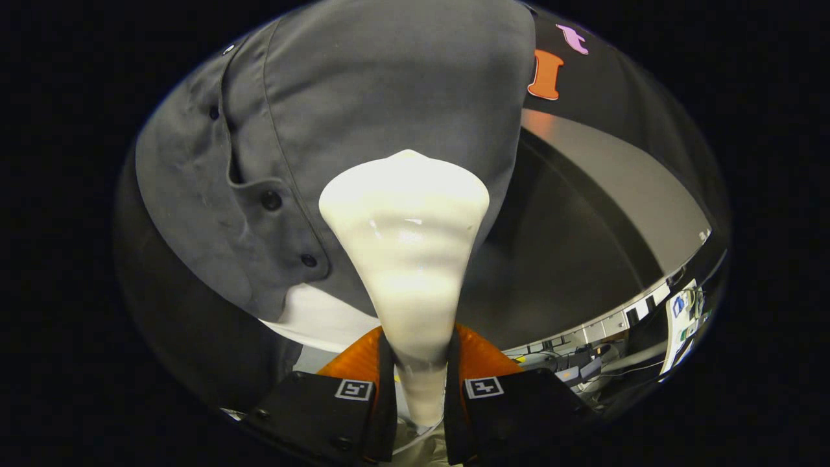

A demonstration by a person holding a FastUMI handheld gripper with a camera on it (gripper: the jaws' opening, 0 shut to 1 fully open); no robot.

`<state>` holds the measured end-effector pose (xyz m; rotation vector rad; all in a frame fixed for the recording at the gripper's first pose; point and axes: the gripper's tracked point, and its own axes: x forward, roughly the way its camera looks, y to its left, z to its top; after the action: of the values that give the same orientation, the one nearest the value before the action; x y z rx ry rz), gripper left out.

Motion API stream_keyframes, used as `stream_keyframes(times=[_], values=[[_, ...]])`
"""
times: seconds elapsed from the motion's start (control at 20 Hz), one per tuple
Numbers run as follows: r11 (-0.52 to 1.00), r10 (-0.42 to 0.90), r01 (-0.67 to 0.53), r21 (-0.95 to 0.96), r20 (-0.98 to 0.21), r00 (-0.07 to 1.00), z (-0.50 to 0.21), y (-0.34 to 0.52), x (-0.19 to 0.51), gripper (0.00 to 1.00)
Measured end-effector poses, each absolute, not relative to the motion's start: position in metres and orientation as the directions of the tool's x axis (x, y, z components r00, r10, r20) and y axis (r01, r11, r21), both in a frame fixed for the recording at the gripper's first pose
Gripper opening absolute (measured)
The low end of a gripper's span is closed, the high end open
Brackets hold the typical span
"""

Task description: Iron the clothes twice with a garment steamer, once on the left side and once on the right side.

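My gripper [419, 379] is shut on the narrow handle of a cream-white garment steamer [407, 246], both fingers pressing its sides. The steamer widens upward into a broad head that rests against, or sits very close to, a hanging grey shirt [363, 97]. The head sits on the shirt panel to the right of the button placket [271, 201], where dark buttons run down in a line. Below the grey hem a white underlayer [318, 318] shows, just ahead of the left finger.
The black booth wall [583, 214] stands to the right of the shirt, with a pale floor strip beyond it. Past the right finger, low and far off, lie desks with cables and equipment [583, 363].
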<state>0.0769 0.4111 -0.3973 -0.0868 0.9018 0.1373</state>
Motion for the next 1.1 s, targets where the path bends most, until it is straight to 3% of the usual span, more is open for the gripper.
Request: stream_keyframes(times=[0.6,1.1], values=[[0.993,0.068,-0.115,0.002,-0.818,0.572,-0.43,0.418,0.066,0.38],[0.987,0.117,-0.159,0.012,-0.73,0.673,-0.331,0.44,0.069,0.38]])
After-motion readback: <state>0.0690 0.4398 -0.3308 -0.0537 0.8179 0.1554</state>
